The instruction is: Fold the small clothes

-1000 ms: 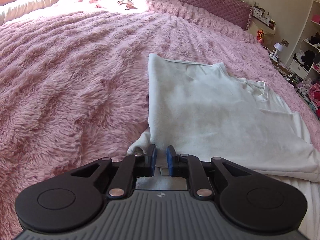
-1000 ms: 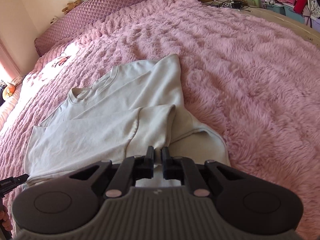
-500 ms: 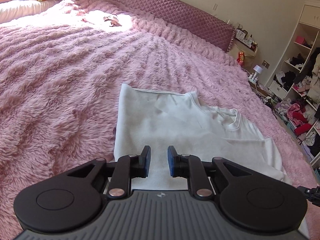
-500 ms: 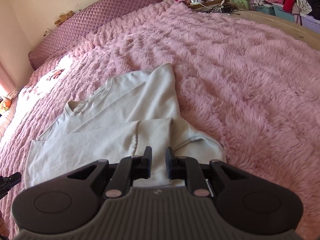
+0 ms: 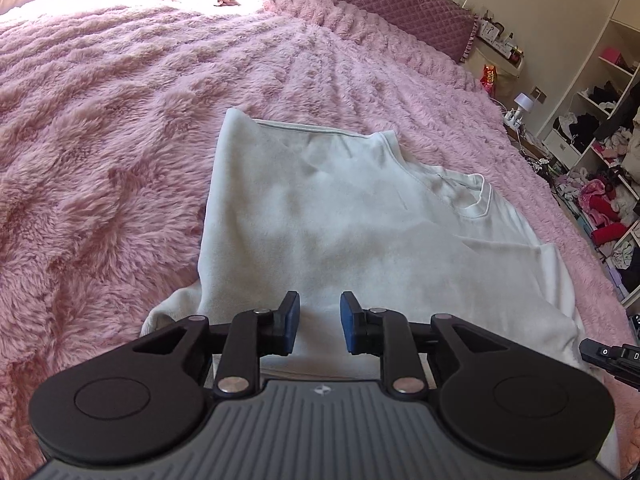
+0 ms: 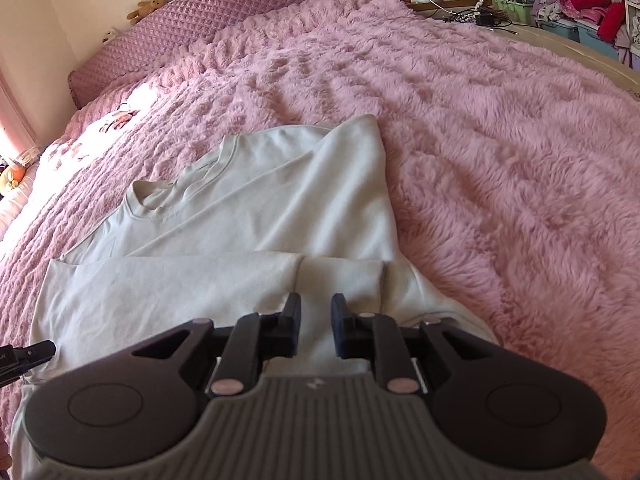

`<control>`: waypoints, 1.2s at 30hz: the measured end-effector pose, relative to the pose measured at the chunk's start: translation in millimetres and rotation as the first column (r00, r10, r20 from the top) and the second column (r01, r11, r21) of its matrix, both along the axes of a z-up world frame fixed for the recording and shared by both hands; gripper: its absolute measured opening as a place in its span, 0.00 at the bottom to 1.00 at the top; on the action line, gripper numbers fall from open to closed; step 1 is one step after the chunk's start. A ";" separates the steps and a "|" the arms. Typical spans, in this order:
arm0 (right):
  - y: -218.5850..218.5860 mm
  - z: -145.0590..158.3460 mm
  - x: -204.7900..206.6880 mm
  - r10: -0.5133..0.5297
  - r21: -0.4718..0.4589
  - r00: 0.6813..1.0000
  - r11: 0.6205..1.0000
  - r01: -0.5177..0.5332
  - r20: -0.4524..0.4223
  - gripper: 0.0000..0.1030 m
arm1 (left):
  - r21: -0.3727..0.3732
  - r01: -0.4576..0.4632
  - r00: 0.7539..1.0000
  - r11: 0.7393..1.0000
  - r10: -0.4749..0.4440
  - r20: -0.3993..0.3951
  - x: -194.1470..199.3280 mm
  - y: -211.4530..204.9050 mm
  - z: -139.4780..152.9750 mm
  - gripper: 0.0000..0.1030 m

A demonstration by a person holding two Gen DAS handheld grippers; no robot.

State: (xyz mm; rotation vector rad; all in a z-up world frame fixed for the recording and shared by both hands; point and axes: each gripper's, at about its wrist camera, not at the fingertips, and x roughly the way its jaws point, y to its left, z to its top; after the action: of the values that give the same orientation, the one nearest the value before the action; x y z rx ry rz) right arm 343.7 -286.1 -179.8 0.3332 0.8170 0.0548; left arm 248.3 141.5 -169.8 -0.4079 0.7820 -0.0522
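Right wrist: one white shirt.

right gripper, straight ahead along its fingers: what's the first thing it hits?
Most likely the white sweatshirt: the right gripper points down at the sleeve folded across it, jaws apart with nothing between. The pink blanket lies off to the side. Exact depth is unclear.
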 end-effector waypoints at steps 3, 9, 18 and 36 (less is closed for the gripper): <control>-4.2 32.7 -23.5 0.013 0.018 0.998 1.000 -0.014 0.063 0.37 | -0.008 0.012 1.000 1.000 -0.012 0.021 -20.5 -0.2 28.5 0.37; -11.2 87.3 -100.1 0.099 -0.013 0.989 0.995 -0.099 0.110 0.42 | 0.030 0.071 0.996 0.997 -0.073 0.050 -99.8 -10.9 84.1 0.66; -41.1 95.5 -228.8 0.166 -0.072 0.985 0.984 -0.163 0.041 0.45 | 0.053 0.090 0.995 0.995 -0.088 -0.036 -219.2 -14.2 89.8 0.72; -64.1 25.9 -298.2 0.146 -0.103 0.965 0.980 -0.172 -0.218 0.44 | -0.068 -0.096 0.968 0.993 0.077 -0.240 -291.8 43.8 13.5 0.66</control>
State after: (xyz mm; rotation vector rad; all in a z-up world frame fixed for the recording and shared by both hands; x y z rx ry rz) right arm 45.5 -350.2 -153.9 0.1587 1.0512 0.1216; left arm -43.5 185.3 -156.3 -0.5302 0.9994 0.0489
